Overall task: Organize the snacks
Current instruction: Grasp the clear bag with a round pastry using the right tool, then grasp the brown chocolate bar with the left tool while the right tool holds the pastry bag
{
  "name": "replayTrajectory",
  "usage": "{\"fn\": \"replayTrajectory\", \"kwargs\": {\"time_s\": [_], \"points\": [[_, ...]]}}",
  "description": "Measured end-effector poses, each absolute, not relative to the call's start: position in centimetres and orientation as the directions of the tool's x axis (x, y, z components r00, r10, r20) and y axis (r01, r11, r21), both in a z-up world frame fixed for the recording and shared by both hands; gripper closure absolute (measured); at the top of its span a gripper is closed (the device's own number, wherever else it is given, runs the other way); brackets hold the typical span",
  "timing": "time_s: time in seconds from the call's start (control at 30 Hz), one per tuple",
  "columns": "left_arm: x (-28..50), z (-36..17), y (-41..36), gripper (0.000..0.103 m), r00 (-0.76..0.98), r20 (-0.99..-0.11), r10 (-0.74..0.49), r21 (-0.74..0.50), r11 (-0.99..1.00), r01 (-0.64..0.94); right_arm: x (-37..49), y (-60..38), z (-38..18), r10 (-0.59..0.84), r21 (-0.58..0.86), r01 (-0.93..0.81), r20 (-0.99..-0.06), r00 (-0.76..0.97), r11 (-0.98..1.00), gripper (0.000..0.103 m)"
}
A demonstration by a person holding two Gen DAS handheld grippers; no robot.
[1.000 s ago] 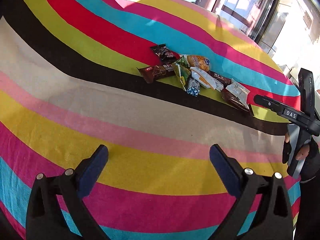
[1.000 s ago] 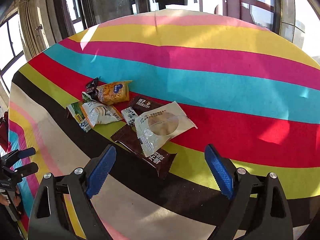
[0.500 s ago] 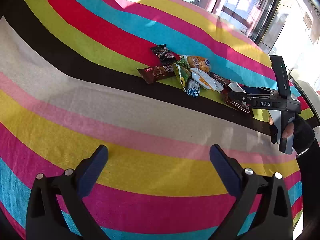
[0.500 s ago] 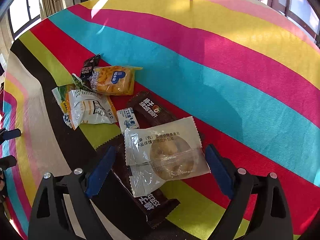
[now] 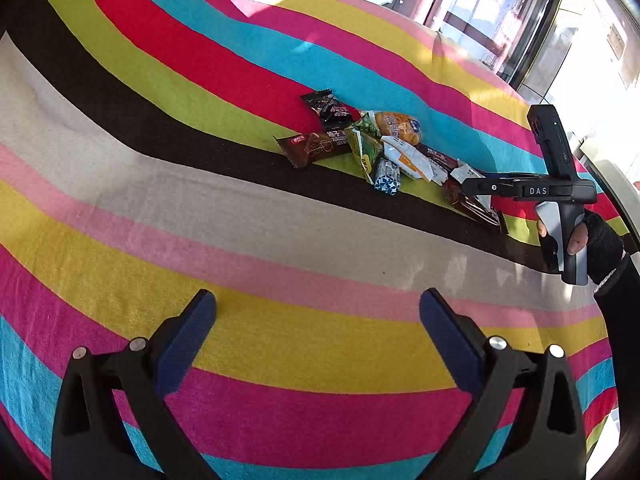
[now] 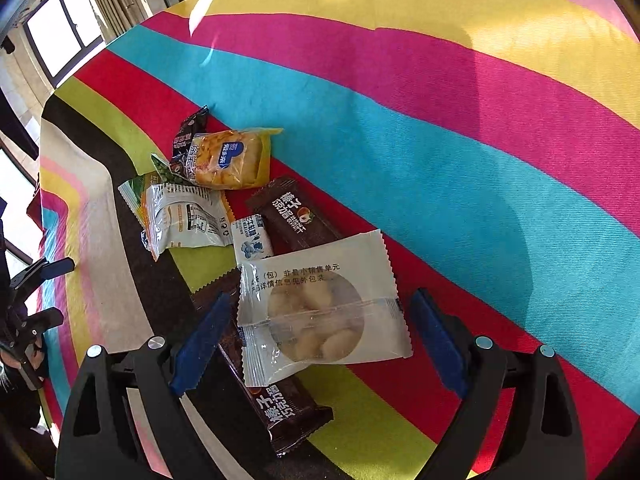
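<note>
A pile of snack packets (image 5: 384,148) lies on the striped cloth (image 5: 200,208). In the right wrist view my right gripper (image 6: 320,296) hangs low over the pile. Its jaws are closing around a white packet with a round pastry (image 6: 320,312), and the pads stand clear of the packet's edges. That packet rests on a dark brown bar (image 6: 288,408). Beyond it lie a second brown bar (image 6: 294,216), a small blue-and-white sweet (image 6: 252,240), a white pouch (image 6: 184,216) and an orange packet (image 6: 228,158). My left gripper (image 5: 317,296) is open over bare cloth, well short of the pile.
The striped cloth covers a rounded table whose edge falls away at the right (image 5: 600,320). Windows and door frames (image 5: 500,8) stand behind it. A person's black-gloved hand (image 5: 600,240) holds the right gripper's handle. A black packet (image 5: 330,106) marks the pile's far left end.
My right gripper has moved in and down over the pile, tilting steeper, until the white pastry packet sits between its fingers. The left gripper has stayed still.
</note>
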State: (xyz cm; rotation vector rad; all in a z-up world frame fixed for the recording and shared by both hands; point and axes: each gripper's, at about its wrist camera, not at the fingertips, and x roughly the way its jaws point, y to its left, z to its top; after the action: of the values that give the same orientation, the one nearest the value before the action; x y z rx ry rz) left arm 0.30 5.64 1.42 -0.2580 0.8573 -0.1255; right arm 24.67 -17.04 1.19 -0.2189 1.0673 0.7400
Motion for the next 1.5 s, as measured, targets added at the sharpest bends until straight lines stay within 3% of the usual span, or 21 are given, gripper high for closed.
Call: {"fn": "replayTrajectory", "kwargs": {"time_s": [0.03, 0.1, 0.2, 0.57, 0.67, 0.77, 0.97, 1.13, 1.33, 1.43, 1.5], "points": [[0.3, 1.4, 5.6, 0.002, 0.649, -0.730, -0.212, -0.274, 0.962, 0.005, 24.4, -17.0, 1.2, 0.436, 0.157, -0.648, -0.850, 0.296, 0.746, 0.027], [0.3, 1.4, 5.6, 0.002, 0.649, -0.731, -0.211, -0.273, 0.962, 0.005, 23.6, -17.2, 1.4, 0.452, 0.163, -0.647, -0.837, 0.309, 0.745, 0.028], [0.3, 1.4, 5.6, 0.002, 0.649, -0.731, -0.211, -0.272, 0.962, 0.005, 21.9, -17.2, 1.7, 0.374, 0.031, -0.634, -0.829, 0.415, 0.772, 0.015], [0.5, 1.3, 5.5, 0.002, 0.647, -0.735, -0.203, -0.263, 0.965, 0.003, 21.6, -17.4, 1.9, 0.312, -0.053, -0.638, -0.839, 0.446, 0.768, 0.016], [0.5, 1.3, 5.5, 0.002, 0.647, -0.735, -0.202, -0.263, 0.965, 0.003, 21.8, -17.9, 1.9, 0.400, 0.086, -0.644, -0.843, 0.360, 0.760, 0.051], [0.5, 1.2, 5.5, 0.002, 0.647, -0.736, -0.201, -0.261, 0.965, 0.003, 19.4, -19.2, 2.3, 0.438, 0.108, -0.630, -0.807, 0.396, 0.769, 0.058], [0.7, 1.4, 4.5, 0.002, 0.617, -0.771, -0.162, -0.210, 0.978, -0.006, 10.5, -21.3, 4.4, 0.387, 0.044, -0.555, -0.763, 0.518, 0.831, 0.059], [2.5, 3.0, -1.0, 0.002, 0.607, -0.761, -0.228, -0.139, 0.972, 0.190, 2.8, -23.5, 5.0, 0.332, 0.027, -0.482, -0.759, 0.561, 0.876, 0.059], [6.8, 4.8, -10.5, 0.002, 0.531, -0.753, -0.389, 0.077, 0.749, 0.658, -1.6, -25.3, 2.3, 0.317, 0.071, -0.431, -0.785, 0.533, 0.899, 0.058], [9.9, 5.2, -13.3, 0.002, 0.481, -0.779, -0.402, 0.151, 0.624, 0.766, -2.5, -25.6, 1.9, 0.341, 0.105, -0.429, -0.781, 0.523, 0.897, 0.058], [12.0, 4.8, -14.7, 0.008, 0.438, -0.814, -0.382, 0.162, 0.574, 0.803, -2.8, -25.7, 2.0, 0.357, 0.124, -0.426, -0.772, 0.526, 0.896, 0.058]]}}
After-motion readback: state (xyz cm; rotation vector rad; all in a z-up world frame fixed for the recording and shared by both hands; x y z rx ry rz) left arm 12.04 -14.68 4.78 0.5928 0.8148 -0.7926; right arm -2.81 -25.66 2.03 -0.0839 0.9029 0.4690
